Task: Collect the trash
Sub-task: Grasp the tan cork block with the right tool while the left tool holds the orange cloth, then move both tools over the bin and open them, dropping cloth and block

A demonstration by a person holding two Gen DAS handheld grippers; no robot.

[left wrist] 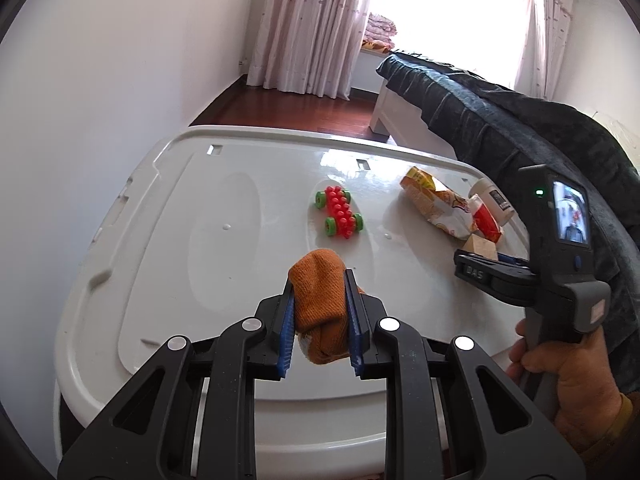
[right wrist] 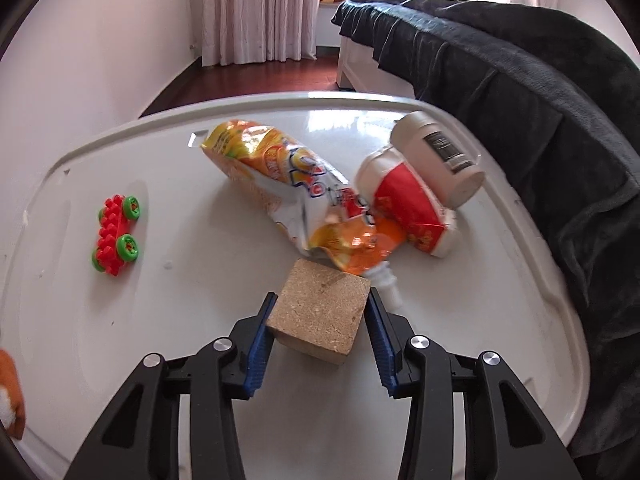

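Trash, the snack wrapper (right wrist: 280, 176), lies beyond the wooden block (right wrist: 320, 318) bracketed by the right tool (right wrist: 320, 320); clear it gently, left tool (left wrist: 320, 300) clamping the orange sock (left wrist: 320, 304).

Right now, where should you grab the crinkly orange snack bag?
Pinch the snack bag across its puffed far half, coming from above. That end lies clear on the white lid; its torn near end is crowded by the wooden block and red-labelled cup.
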